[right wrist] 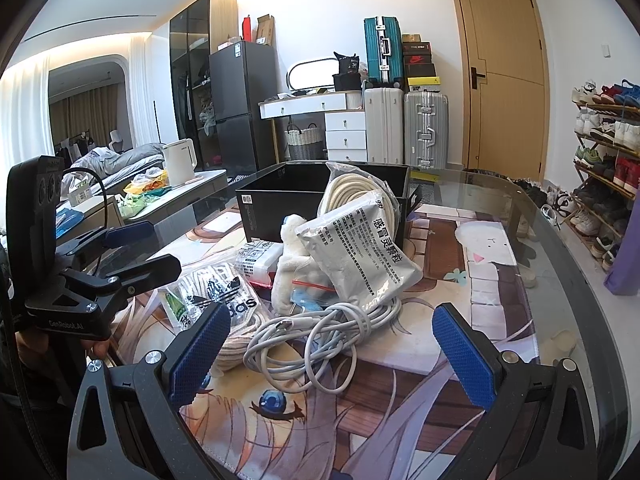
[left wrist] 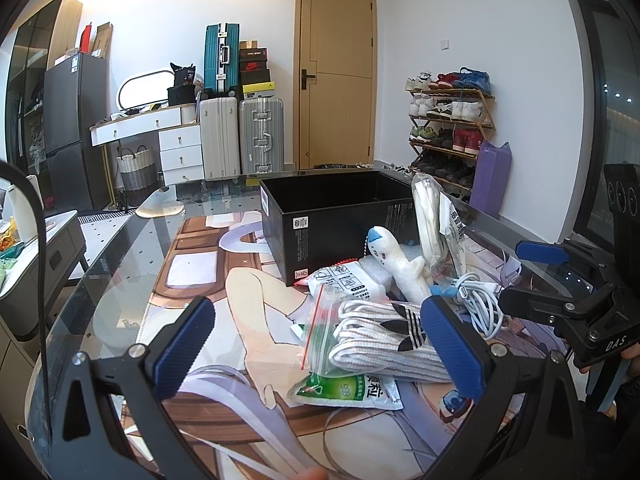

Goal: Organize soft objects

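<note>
My left tool's (left wrist: pixel 320 352) camera looks low across the bench (left wrist: pixel 120 264) toward the door (left wrist: pixel 336 76); my right tool's (right wrist: pixel 332 352) camera faces likewise, close by. Both share the black box (left wrist: pixel 320 224) and pile.

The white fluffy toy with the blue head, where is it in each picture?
Left wrist view: the plush toy lies right of centre, just right of the black box.
Right wrist view: the plush toy sits at centre, partly behind the grey packet.
Shared landmark: the black box.
</note>
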